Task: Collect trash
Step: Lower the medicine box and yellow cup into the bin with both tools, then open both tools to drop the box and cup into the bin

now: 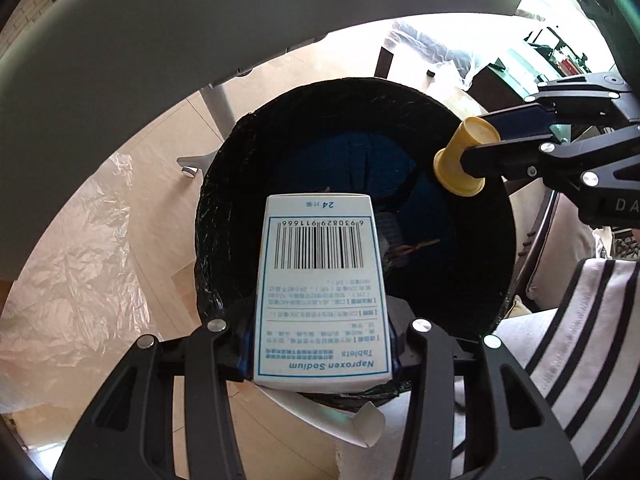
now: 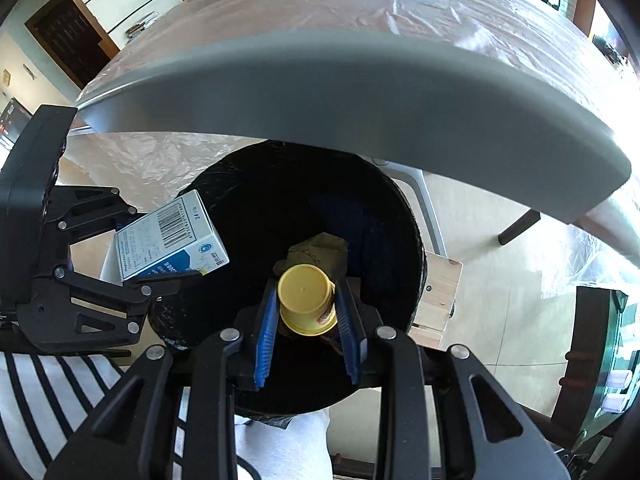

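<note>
A grey worktop (image 2: 360,92) edge is arching over a tiled floor, and just below it a black-lined bin (image 1: 224,200) is standing open. Both items are hanging over its mouth — this looks like the drop step. The left gripper (image 1: 320,352) is clamping a white box (image 1: 320,288) by its near end, the far end jutting over the bin's near rim. The right gripper (image 2: 306,312) is pinching a yellow cup (image 2: 306,300) between blue pads (image 2: 266,328), above crumpled brown trash already lying inside. The next move is probably calling for both grippers to let go — the box may first need nudging further in, since part of it is sitting over the rim rather than the opening.
</note>
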### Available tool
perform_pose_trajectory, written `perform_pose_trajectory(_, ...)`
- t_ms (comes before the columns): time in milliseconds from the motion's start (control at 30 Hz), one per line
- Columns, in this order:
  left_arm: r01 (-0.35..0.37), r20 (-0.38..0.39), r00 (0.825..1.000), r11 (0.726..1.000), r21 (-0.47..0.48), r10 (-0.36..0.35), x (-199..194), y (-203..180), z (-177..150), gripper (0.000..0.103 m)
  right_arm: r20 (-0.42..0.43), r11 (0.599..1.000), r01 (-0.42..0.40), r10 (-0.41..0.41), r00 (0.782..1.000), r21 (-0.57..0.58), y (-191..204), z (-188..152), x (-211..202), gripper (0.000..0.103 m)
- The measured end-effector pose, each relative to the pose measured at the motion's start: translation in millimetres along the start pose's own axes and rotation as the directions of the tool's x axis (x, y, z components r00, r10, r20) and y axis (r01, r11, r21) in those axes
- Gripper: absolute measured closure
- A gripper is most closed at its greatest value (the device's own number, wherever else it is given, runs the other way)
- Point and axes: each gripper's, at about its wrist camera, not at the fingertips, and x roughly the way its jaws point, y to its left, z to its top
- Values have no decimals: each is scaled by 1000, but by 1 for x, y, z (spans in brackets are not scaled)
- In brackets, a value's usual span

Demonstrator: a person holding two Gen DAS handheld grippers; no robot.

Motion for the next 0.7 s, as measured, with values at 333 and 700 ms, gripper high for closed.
perform_pose_trajectory(333,-31,-10,999,998,46,32,12,-2,4,56,-19,1000,31,-30,999,7,-4,2,13,75)
perform_pose_trajectory(700,-39,-12,999,996,82,41,18,-1,6,56,-34,999,36,-36,999,4,-4,5,21,75)
